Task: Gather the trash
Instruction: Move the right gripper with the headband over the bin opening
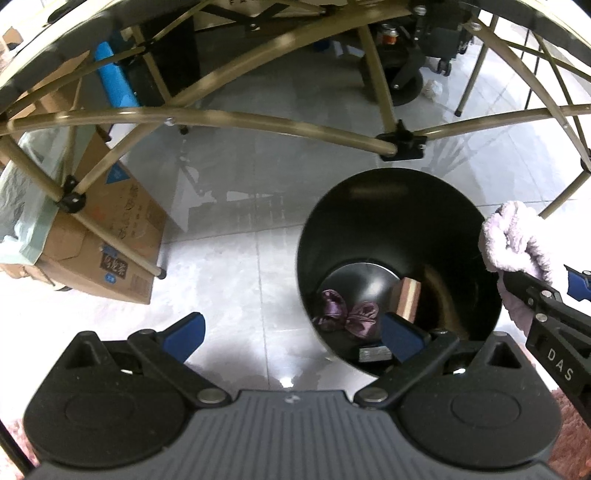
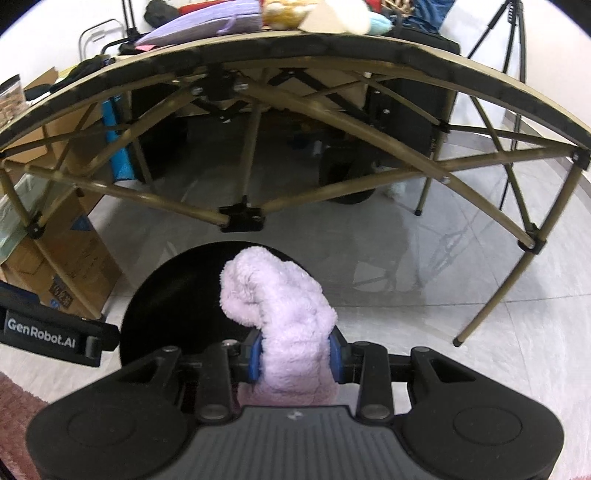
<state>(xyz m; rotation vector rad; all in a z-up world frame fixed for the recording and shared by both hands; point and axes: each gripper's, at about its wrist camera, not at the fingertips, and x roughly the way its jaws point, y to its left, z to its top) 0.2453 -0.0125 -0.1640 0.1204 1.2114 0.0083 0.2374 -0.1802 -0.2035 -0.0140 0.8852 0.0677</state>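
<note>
A black round bin [image 1: 399,206] stands on the pale tiled floor in front of a folding table. Inside it lie a crumpled purple cloth [image 1: 347,312] and a small copper-coloured box [image 1: 406,297]. My left gripper [image 1: 295,332] is open and empty, its right finger over the bin's near rim. My right gripper [image 2: 295,356] is shut on a fluffy lilac sock [image 2: 284,306], held over the near right side of the bin [image 2: 173,295]. In the left wrist view the sock [image 1: 513,240] and right gripper [image 1: 546,295] hang at the bin's right rim.
The folding table's tan frame [image 1: 229,122] arches just beyond the bin. A cardboard box [image 1: 107,236] with a green liner stands at the left. A leg [image 2: 491,299] of the table stands on the floor to the right. Toys and clutter [image 2: 280,14] lie on the tabletop.
</note>
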